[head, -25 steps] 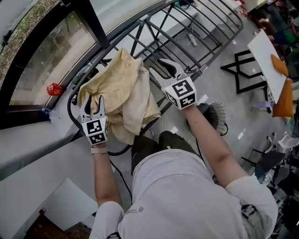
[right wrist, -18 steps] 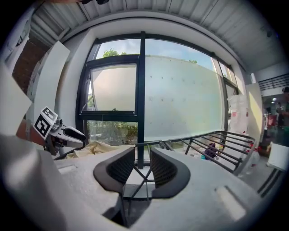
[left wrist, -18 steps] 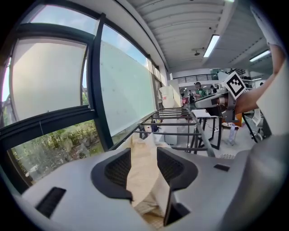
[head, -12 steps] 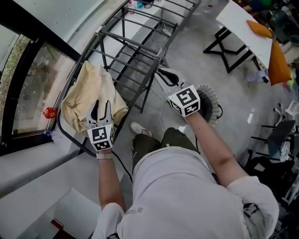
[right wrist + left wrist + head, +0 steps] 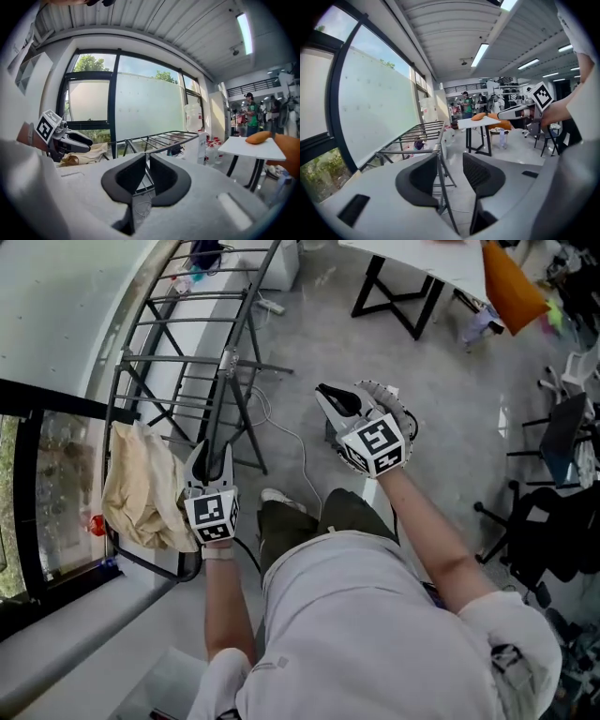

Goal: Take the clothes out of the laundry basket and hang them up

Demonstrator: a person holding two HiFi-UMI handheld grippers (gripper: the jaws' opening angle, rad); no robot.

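A beige cloth (image 5: 139, 495) hangs over the near end of the black drying rack (image 5: 183, 352); it also shows in the right gripper view (image 5: 89, 153). My left gripper (image 5: 208, 461) is beside the cloth, apart from it, open and empty (image 5: 450, 174). My right gripper (image 5: 330, 399) is over the floor, in front of the white laundry basket (image 5: 406, 418), which it largely hides. Its jaws have just been closing and stand almost together with nothing between them (image 5: 147, 172).
A white trestle table (image 5: 422, 268) with an orange thing (image 5: 511, 292) stands at the back right. Black chairs (image 5: 553, 521) are on the right. A cable (image 5: 281, 432) runs across the floor. A window wall (image 5: 56, 521) lies left of the rack. People stand far off (image 5: 466, 104).
Both grippers have drawn away from the beige cloth on the rack and swung right. The right jaws have closed. The basket now sits behind the right gripper.
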